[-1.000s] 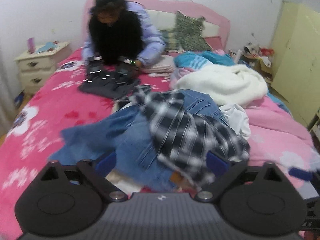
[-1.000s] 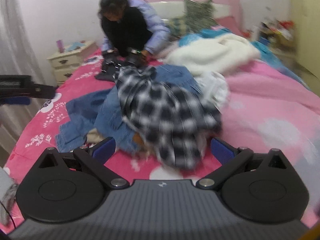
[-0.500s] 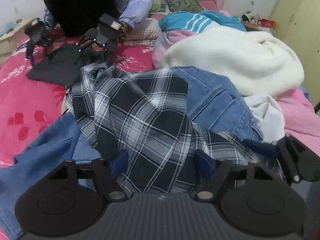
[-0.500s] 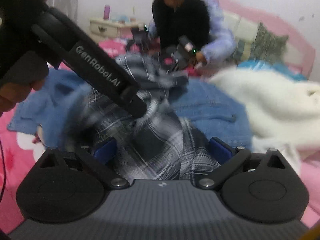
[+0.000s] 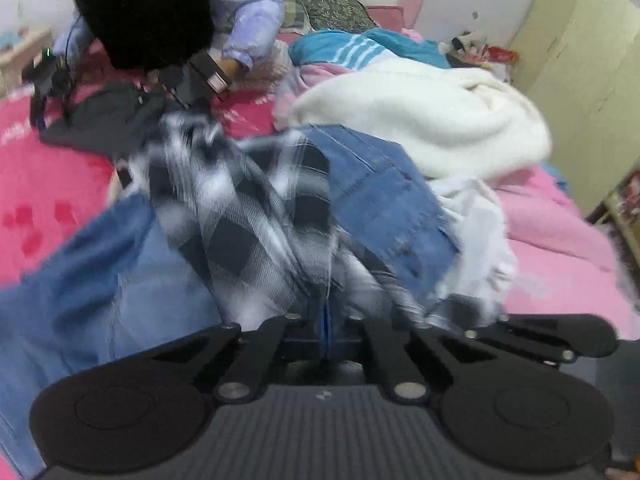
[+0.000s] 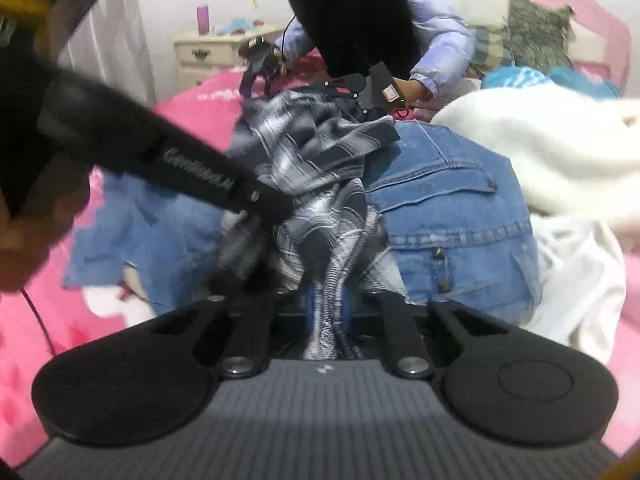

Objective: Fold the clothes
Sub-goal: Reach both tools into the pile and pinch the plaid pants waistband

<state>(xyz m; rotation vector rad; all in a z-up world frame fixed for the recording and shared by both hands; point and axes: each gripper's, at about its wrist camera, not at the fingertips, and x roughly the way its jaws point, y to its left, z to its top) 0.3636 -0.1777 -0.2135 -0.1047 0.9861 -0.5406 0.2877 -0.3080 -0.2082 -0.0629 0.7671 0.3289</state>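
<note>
Both hand-held grippers, left (image 5: 326, 320) and right (image 6: 328, 312), clench the plaid shirt (image 6: 320, 168) atop jeans (image 6: 452, 216), crowded by a white blanket (image 5: 432, 116).

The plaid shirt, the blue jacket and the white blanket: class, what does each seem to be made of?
Plaid shirt: thin woven cloth, probably cotton or flannel; matte, drapes in soft folds.
Blue jacket: denim; faded blue, stitched seams, metal rivets.
White blanket: fleece or plush, apparently; thick, fuzzy, bulky surface.

Clothes pile (image 5: 380, 200) blocks ahead; bare pink bedspread (image 5: 560, 248) right; second person (image 6: 360, 20) beyond.
</note>
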